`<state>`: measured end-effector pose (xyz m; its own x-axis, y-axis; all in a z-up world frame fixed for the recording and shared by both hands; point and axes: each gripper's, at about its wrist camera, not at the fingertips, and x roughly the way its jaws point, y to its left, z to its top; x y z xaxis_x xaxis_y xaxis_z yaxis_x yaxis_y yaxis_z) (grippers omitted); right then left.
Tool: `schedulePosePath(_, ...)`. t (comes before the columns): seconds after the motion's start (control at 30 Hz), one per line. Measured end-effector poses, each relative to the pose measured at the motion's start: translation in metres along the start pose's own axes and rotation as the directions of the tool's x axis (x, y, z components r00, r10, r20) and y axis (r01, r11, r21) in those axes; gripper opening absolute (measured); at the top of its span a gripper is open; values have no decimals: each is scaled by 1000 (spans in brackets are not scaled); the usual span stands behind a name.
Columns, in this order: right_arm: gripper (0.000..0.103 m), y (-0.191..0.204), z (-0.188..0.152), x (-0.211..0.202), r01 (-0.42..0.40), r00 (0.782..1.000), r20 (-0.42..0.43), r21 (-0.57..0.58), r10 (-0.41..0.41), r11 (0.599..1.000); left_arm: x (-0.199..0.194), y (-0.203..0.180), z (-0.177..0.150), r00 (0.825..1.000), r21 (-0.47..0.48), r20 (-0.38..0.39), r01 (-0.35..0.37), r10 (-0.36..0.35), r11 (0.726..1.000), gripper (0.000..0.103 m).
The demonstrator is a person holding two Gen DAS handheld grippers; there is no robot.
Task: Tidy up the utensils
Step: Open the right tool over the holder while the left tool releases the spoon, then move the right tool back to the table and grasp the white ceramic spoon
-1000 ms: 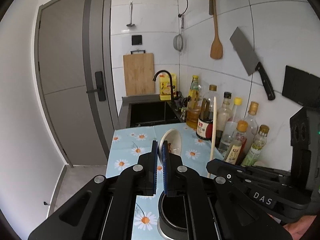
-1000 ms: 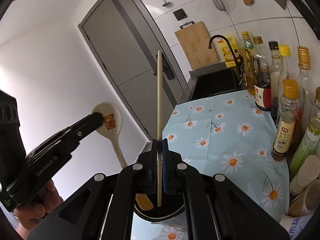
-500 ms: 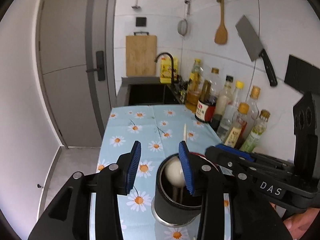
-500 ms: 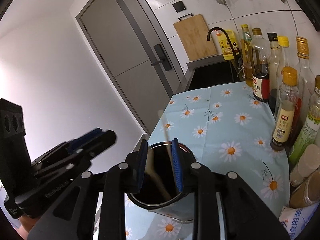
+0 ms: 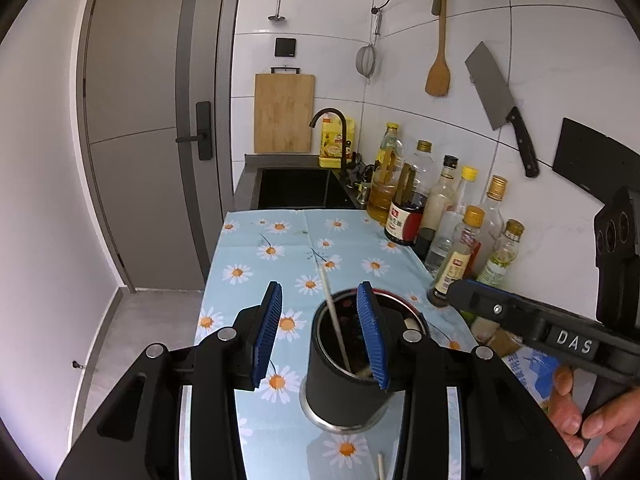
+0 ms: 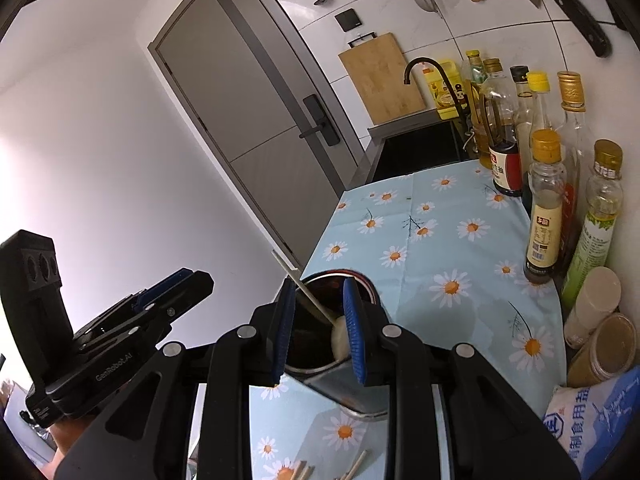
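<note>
Left tool (image 5: pixel 320 336) open, nothing held, hovering over the black holder (image 5: pixel 344 384) at the near end of the desk (image 5: pixel 288 236). Right tool (image 6: pixel 318 332) narrowly open, empty. 1 chopstick (image 5: pixel 334 322) and white spoon (image 6: pixel 339 338) sit in holder. Loose chopsticks (image 6: pixel 356 466) lie nearer.

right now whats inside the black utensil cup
A chopstick leans inside the black cup, its tip poking above the rim. A white spoon lies against the inner wall. The dark interior and the gripper pads hide the bottom, so anything else there cannot be seen.
</note>
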<state>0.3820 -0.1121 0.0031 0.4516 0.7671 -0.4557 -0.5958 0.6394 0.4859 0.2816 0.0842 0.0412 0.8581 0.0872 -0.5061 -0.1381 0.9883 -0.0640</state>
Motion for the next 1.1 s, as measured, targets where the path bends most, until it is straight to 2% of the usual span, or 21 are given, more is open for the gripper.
schedulePosePath(0.2, 27, 4, -6, -18, -19, 999, -33, 11, 19, 1000, -13, -4, -14, 998, 26, -52, 23, -21, 999, 38)
schedulePosePath(0.3, 32, 3, -14, -25, -20, 998, -61, 26, 21, 999, -20, -5, -24, 995, 39, -88, 46, -42, 998, 38)
schedulePosePath(0.4, 33, -2, -25, -32, -17, 994, -105, 57, 23, 998, -28, -8, -37, 989, 55, -131, 75, -67, 996, 38)
schedulePosePath(0.5, 38, -8, -38, -37, -17, 989, -145, 82, 29, 996, -34, -12, -52, 979, 69, -186, 101, -87, 992, 38)
schedulePosePath(0.6, 38, -15, -52, -43, -18, 983, -178, 114, 38, 993, -40, -6, -68, 950, -17, -257, 177, -175, 984, 38)
schedulePosePath(0.7, 38, -24, -67, -49, 7, 978, -206, 135, 21, 991, -46, -5, -79, 939, -27, -292, 182, -182, 983, 38)
schedulePosePath(0.9, 38, -43, -96, -56, 24, 962, -272, 190, 29, 982, -52, -8, -109, 903, -20, -380, 208, -200, 978, 40)
schedulePosePath(1.1, 38, -51, -138, -57, 34, 932, -356, 271, 67, 962, -50, -14, -137, 851, 22, -480, 256, -214, 966, 41)
